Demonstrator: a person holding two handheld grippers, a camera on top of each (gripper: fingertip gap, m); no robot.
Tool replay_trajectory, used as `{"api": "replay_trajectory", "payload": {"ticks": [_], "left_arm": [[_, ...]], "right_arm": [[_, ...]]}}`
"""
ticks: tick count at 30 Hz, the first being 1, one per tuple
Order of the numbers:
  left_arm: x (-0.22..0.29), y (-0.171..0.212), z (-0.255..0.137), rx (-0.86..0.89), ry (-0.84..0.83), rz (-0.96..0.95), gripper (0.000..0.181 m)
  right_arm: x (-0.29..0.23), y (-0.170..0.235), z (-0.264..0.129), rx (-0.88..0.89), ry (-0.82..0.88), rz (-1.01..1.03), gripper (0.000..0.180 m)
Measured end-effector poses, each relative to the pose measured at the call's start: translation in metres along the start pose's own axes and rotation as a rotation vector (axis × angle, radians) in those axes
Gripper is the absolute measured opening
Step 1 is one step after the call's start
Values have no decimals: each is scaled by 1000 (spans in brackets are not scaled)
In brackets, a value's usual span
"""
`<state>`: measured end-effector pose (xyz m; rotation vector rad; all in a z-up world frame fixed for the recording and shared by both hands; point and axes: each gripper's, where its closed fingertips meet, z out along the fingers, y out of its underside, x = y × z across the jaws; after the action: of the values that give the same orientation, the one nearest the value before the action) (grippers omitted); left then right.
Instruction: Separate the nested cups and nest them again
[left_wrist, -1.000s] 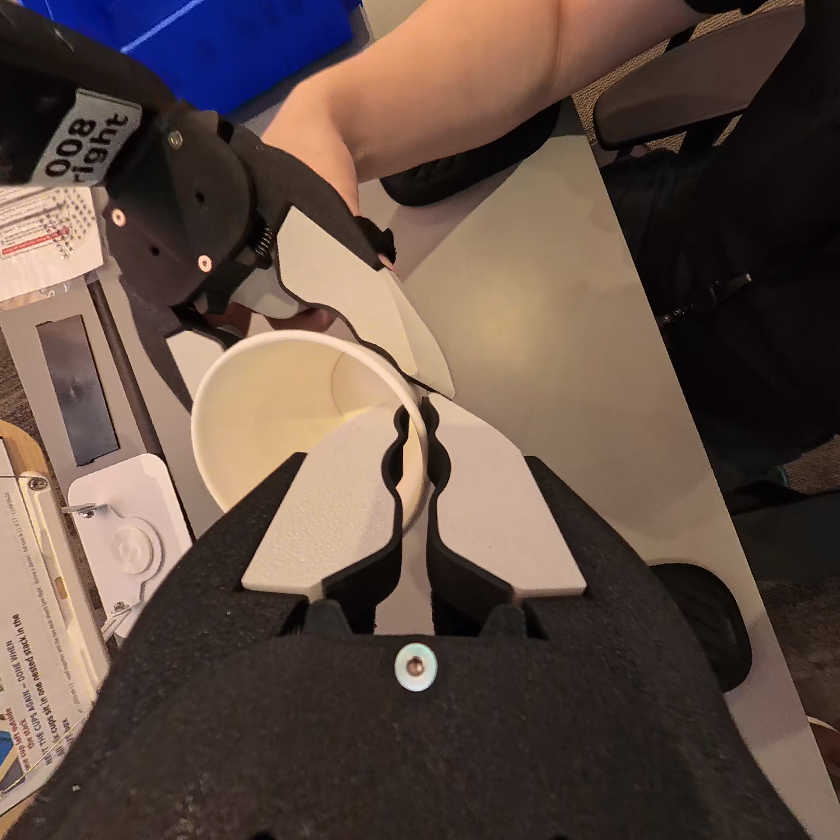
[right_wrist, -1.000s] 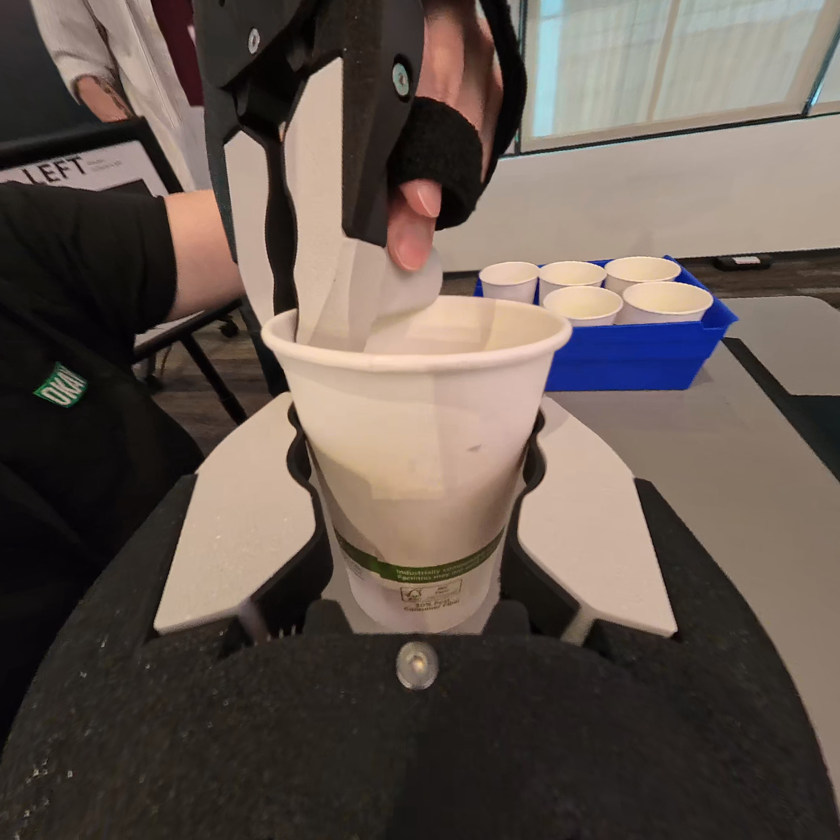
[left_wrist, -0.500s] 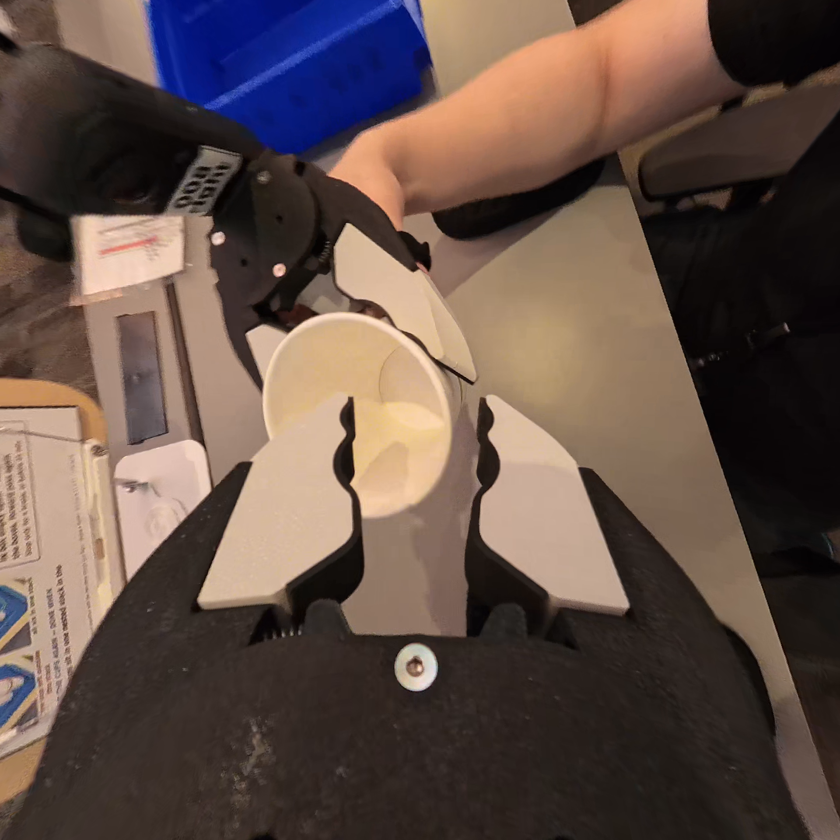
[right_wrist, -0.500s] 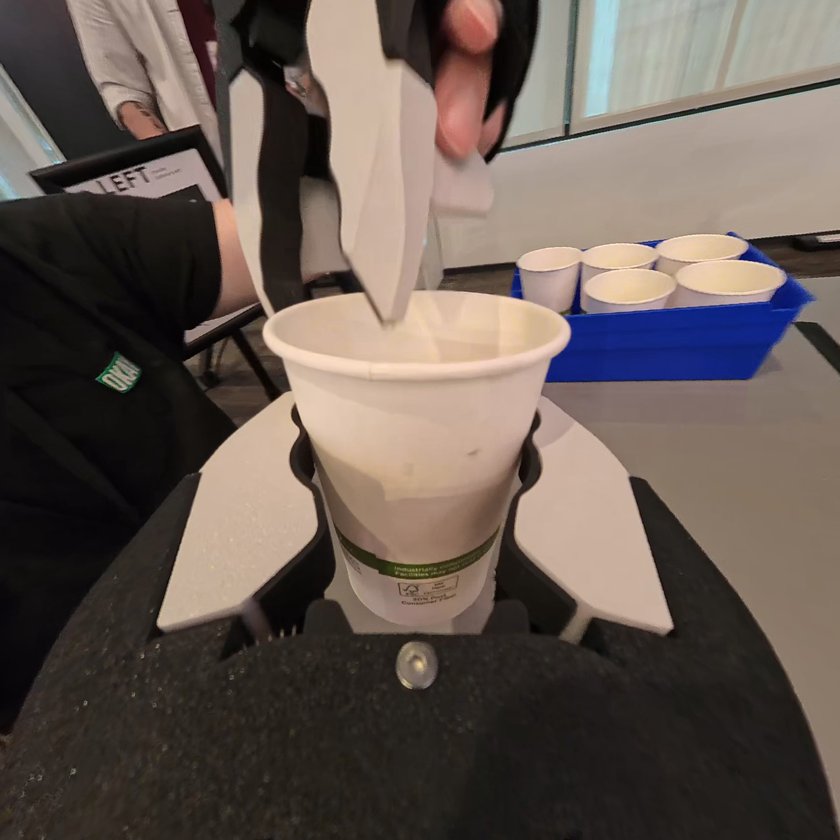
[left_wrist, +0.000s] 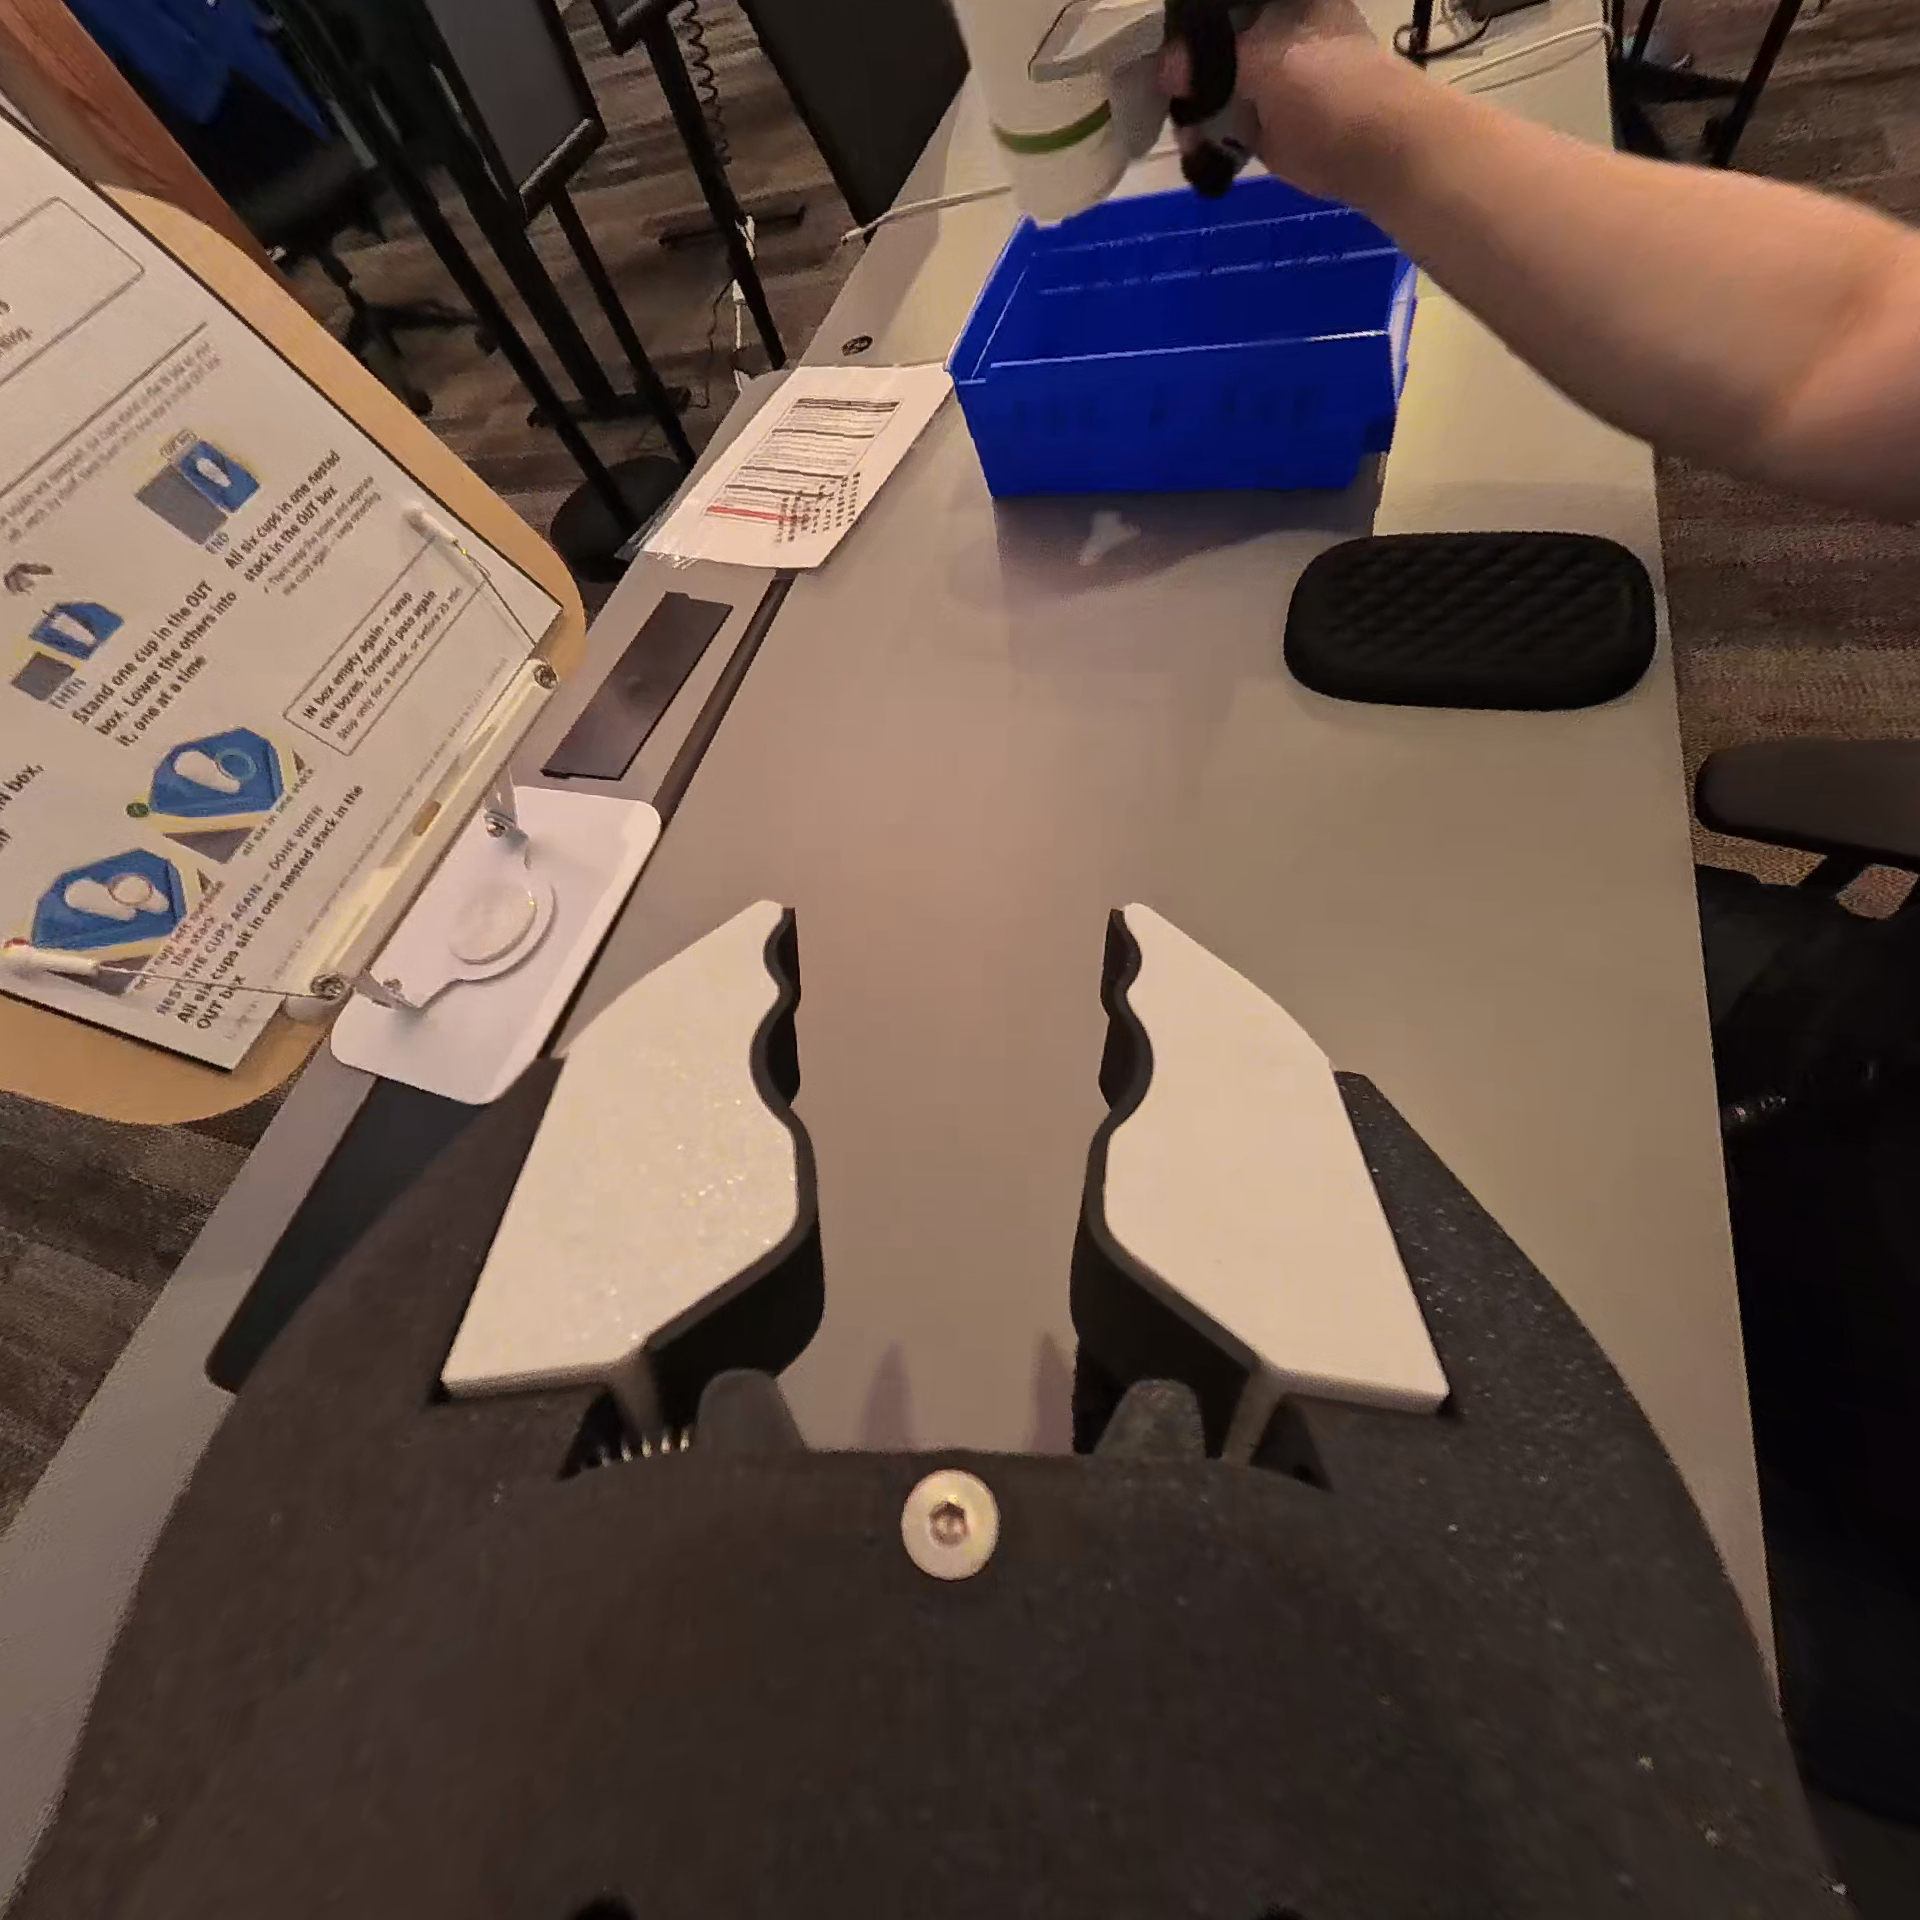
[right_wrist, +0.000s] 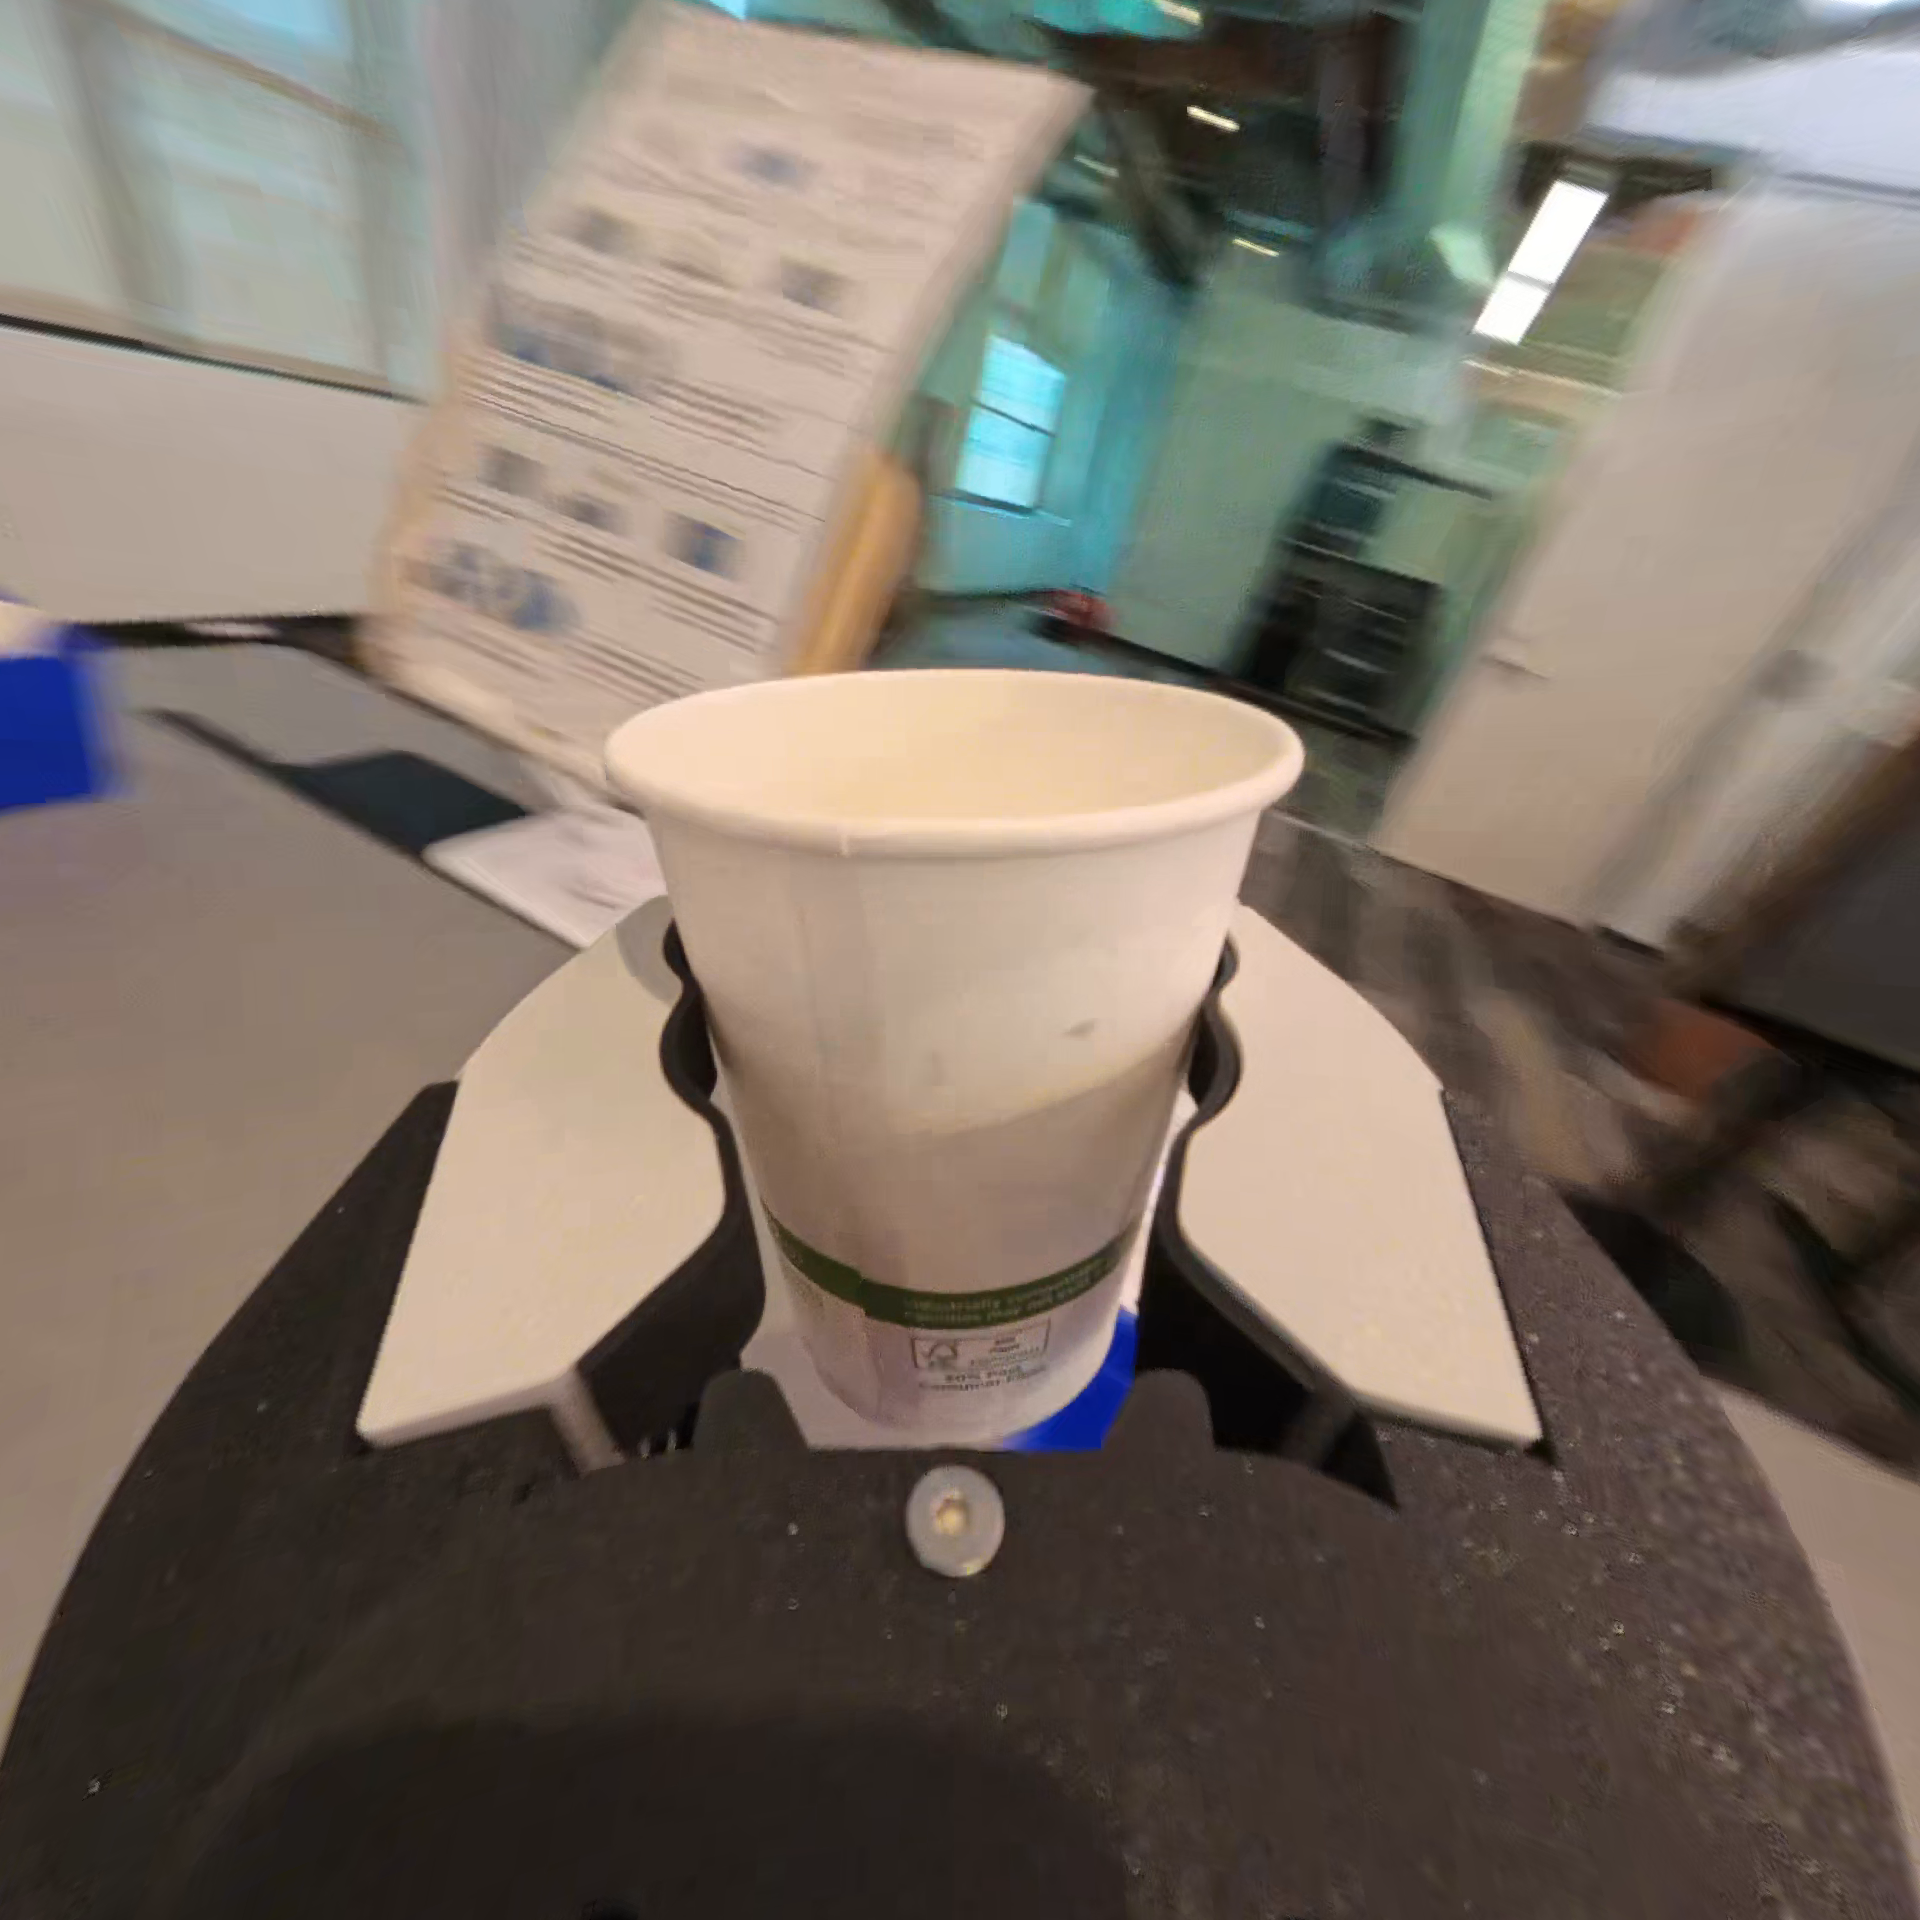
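My right gripper (right_wrist: 951, 935) is shut on a white paper cup (right_wrist: 951, 1039) with a green band near its base, held upright by its lower half. Whether more cups sit nested inside cannot be told. In the left wrist view the same cup (left_wrist: 1049, 135) hangs at the top, above the far left corner of a blue bin (left_wrist: 1184, 416) in which no cups show. My left gripper (left_wrist: 951, 920) is open and empty over the grey table (left_wrist: 1039, 779), well short of the bin.
An instruction board (left_wrist: 208, 623) on a white base (left_wrist: 499, 935) stands at the table's left edge. A printed sheet (left_wrist: 800, 478) lies beside the bin, and a black pad (left_wrist: 1470, 620) lies on the right. The person's forearm (left_wrist: 1662, 343) reaches across the right. The right wrist view is motion-blurred.
My left gripper let go of the cup's rim, opened and pulled back over the table. My right gripper swung away with the cup to above the blue bin.
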<state>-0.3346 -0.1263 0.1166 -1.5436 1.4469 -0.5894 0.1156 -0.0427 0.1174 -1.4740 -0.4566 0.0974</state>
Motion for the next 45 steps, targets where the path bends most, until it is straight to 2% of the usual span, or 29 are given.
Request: {"api": "replay_trajectory", "payload": {"ticks": [2,5,8,12,15,22,27,38,45], "left_arm": [[6,3,-1,3,4,3,55],[15,-1,2,14,15,24,54],[21,-8,7,16,22,44,54],[28,-13,9,4,27,63,54],[30,-14,7,-2,24,67,54],[32,-11,6,-18,24,62,54],[37,-11,6,-32,32,80,54],[41,-9,7,-18,48,86,55],[30,16,-7,-64,-1,42,62]], "right_arm": [[57,47,-24,-89,152,78,90],[103,119,-47,-204,293,235,90],[110,160,-50,-255,344,302,90],[107,201,-46,-365,362,245,91],[103,213,-41,-385,348,198,91],[102,235,-38,-420,338,251,92],[101,235,-43,-418,334,259,92],[88,253,-71,-618,331,230,93],[79,267,-88,-747,327,271,112]]}}
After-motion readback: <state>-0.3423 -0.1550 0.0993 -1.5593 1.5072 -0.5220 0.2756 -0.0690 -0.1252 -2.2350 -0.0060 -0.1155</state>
